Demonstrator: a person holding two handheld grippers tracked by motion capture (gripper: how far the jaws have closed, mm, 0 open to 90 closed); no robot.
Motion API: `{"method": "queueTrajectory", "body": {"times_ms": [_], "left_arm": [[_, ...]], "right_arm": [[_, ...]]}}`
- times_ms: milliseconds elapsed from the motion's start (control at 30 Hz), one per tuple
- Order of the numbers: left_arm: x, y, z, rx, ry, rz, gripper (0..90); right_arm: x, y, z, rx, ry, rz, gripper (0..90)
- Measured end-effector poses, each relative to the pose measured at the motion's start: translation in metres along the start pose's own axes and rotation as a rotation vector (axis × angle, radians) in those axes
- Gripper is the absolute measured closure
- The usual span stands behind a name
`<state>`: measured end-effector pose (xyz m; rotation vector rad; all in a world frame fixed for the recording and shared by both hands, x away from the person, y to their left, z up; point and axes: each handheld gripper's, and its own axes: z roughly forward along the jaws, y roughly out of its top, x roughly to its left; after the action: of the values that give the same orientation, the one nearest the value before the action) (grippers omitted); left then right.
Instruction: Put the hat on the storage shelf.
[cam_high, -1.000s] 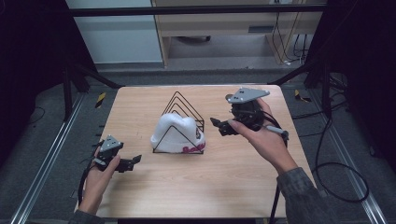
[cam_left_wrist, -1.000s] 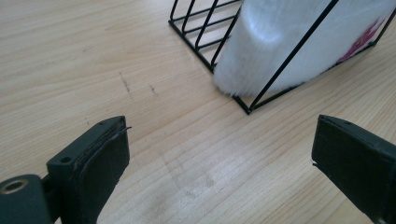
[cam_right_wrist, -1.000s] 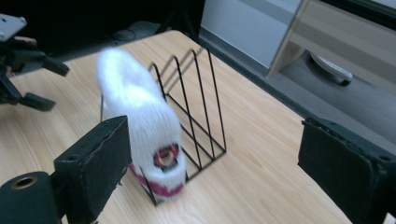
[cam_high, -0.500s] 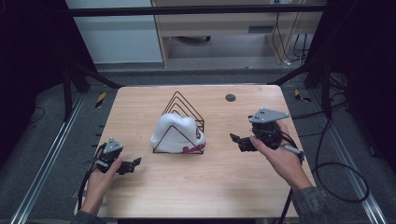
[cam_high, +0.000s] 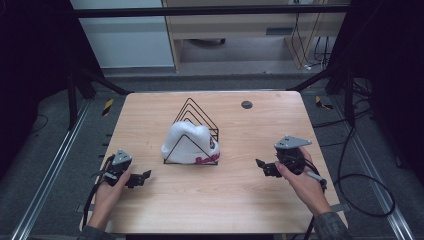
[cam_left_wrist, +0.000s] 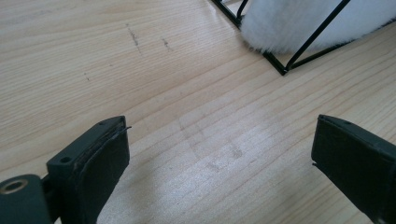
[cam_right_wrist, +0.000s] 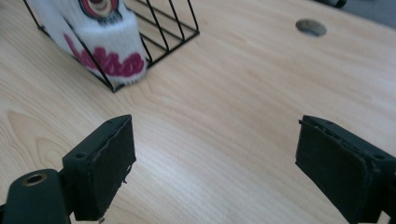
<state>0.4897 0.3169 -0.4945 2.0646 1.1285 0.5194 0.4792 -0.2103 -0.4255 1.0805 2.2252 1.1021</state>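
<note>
white hat in the wire rack, both grippers empty and spread wide

the white hat (cam_high: 189, 144) sits inside the wire rack (cam_high: 196, 120) mid-table. the left gripper (cam_high: 139, 178) lies front-left of the rack, the right gripper (cam_high: 265, 167) to its right, perhaps slightly nearer. bare table (cam_high: 230, 200) surrounds the rack; the near table edge is close behind both hands.

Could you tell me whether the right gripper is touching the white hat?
Apart. The high view shows bare table between the right gripper and the white hat.
</note>
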Motion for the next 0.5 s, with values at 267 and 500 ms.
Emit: {"method": "queueTrajectory", "body": {"times_ms": [267, 500], "left_arm": [[-0.001, -0.002, 0.003, 0.014, 0.004, 0.001, 3.8], [0.000, -0.004, 0.009, 0.033, 0.004, -0.004, 3.8]], "right_arm": [[-0.003, -0.029, 0.019, 0.032, -0.002, 0.035, 12.5], [-0.014, -0.046, 0.037, 0.045, -0.029, 0.102, 13.0]]}}
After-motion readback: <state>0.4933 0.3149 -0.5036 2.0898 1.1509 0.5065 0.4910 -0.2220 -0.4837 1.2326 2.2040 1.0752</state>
